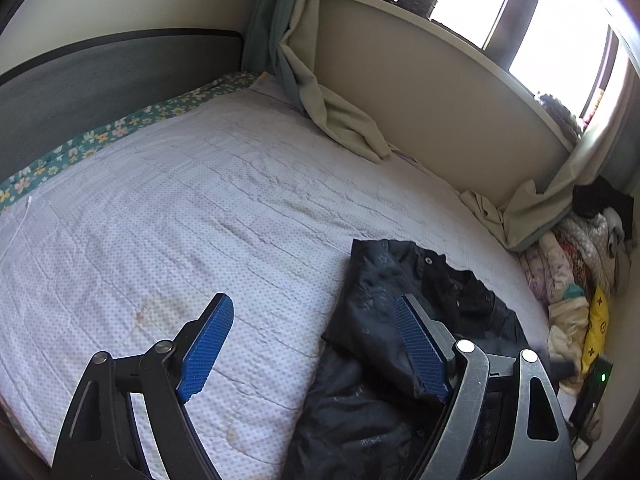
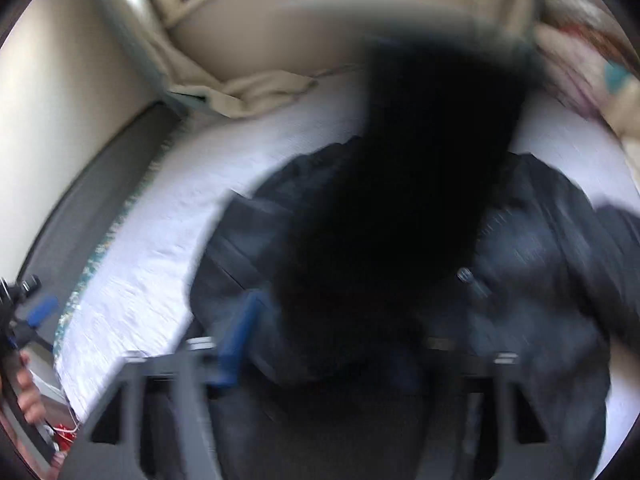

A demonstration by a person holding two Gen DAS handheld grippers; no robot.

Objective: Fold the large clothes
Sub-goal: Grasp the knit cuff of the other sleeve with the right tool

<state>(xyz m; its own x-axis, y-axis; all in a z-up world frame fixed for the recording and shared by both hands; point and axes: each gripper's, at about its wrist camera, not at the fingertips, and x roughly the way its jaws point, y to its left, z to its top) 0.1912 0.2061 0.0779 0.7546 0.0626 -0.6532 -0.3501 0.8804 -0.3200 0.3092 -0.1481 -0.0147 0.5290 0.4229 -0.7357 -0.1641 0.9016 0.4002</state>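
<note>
A dark navy jacket (image 1: pixel 400 340) lies crumpled on the white quilted bed (image 1: pixel 180 220), at the lower right of the left wrist view. My left gripper (image 1: pixel 316 344) is open and empty above the bed, its right blue pad over the jacket's edge. The right wrist view is blurred. There the jacket (image 2: pixel 540 280) spreads over the bed (image 2: pixel 160 240), and a black part of it (image 2: pixel 400 200) hangs up close in front of the camera. My right gripper (image 2: pixel 332 320) sits under that black cloth; only its left blue pad (image 2: pixel 240 340) shows.
A dark headboard (image 1: pixel 100 80) and a floral sheet edge (image 1: pixel 100 136) run along the bed's far left. Cream curtains (image 1: pixel 340 112) hang onto the bed under the window sill. A pile of clothes (image 1: pixel 576 264) lies at the right. The left gripper's handle and a hand (image 2: pixel 24 380) show in the right wrist view.
</note>
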